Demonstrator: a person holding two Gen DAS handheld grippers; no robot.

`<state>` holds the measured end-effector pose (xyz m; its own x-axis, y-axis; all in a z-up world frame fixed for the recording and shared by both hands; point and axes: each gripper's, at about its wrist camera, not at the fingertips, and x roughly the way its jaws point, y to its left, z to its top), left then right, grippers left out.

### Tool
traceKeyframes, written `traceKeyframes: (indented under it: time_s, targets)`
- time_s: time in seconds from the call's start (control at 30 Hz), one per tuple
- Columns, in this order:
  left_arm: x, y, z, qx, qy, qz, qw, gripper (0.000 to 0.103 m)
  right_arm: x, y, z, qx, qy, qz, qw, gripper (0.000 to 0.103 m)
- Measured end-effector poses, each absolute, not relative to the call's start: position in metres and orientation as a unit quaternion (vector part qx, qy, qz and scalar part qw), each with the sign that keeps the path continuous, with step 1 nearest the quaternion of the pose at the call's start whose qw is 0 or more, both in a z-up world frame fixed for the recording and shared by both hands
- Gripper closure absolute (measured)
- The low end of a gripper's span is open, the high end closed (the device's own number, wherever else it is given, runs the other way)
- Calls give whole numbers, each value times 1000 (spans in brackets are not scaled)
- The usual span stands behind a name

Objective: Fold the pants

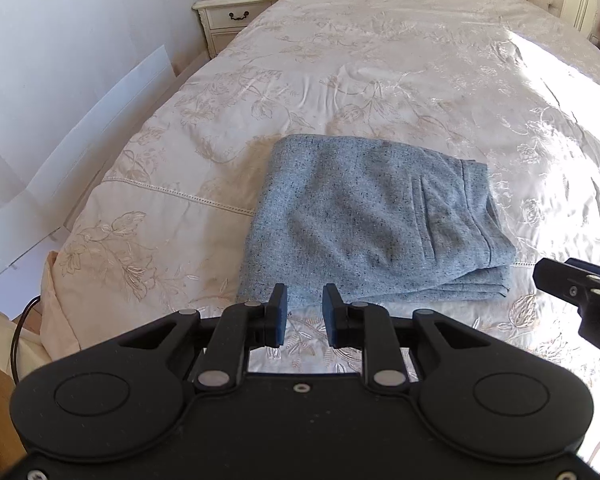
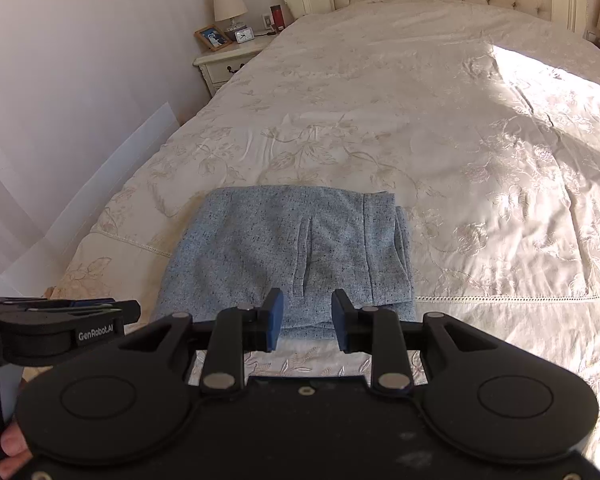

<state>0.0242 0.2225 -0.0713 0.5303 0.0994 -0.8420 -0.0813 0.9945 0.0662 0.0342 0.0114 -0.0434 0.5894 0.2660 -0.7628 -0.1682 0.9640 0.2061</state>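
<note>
Pants point(image 1: 374, 220) lie folded into a compact blue-grey rectangle on the bed point(image 1: 380, 60), near its foot edge and toward the left side, stacked layers showing along the near-right corner of the bundle. Your left gripper point(image 1: 305, 316) hangs above the foot edge just short of the pants, fingers point(image 1: 278, 312) apart with nothing between them. Your right gripper point(image 2: 307, 318) sits likewise over the near edge of the bundle, fingers point(image 2: 342, 320) apart and empty, no cloth pinched. Judging by how it lies, the fold looks done or one tidy-up from done. Risks from here: the satin-looking bedspread point(image 2: 480, 160) is probably slick, so any nudge from a low finger may slide the whole bundle or skew the top layer. The layered edge at the right is loose; catching only the upper ply would peel the fold open. Your two grippers are close together at the foot edge, so swinging either one inward could knock the other. Strong sunlight on the right side of the bed washes out detail there.
</note>
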Motion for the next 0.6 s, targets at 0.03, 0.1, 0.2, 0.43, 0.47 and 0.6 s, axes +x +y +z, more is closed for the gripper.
traceKeyframes:
  time_s: [0.03, 0.1, 0.2, 0.43, 0.47, 0.6]
  targets:
    - [22, 221, -69, 10, 479, 51, 876, 72, 31, 11, -42, 59, 435, 121, 890, 74]
    - [17, 218, -65, 10, 473, 51, 880, 72, 27, 9, -40, 64, 432, 121, 892, 74]
    - [13, 216, -61, 10, 467, 49, 883, 72, 19, 7, -36, 65, 424, 117, 896, 73]
    - [5, 215, -59, 10, 465, 47, 884, 72, 6, 5, -30, 69, 415, 113, 900, 73]
    - [5, 215, -59, 11, 465, 47, 884, 72, 6, 4, -30, 68, 414, 113, 900, 73]
    - [3, 215, -60, 10, 466, 45, 883, 72, 2, 5, -29, 67, 414, 111, 901, 72]
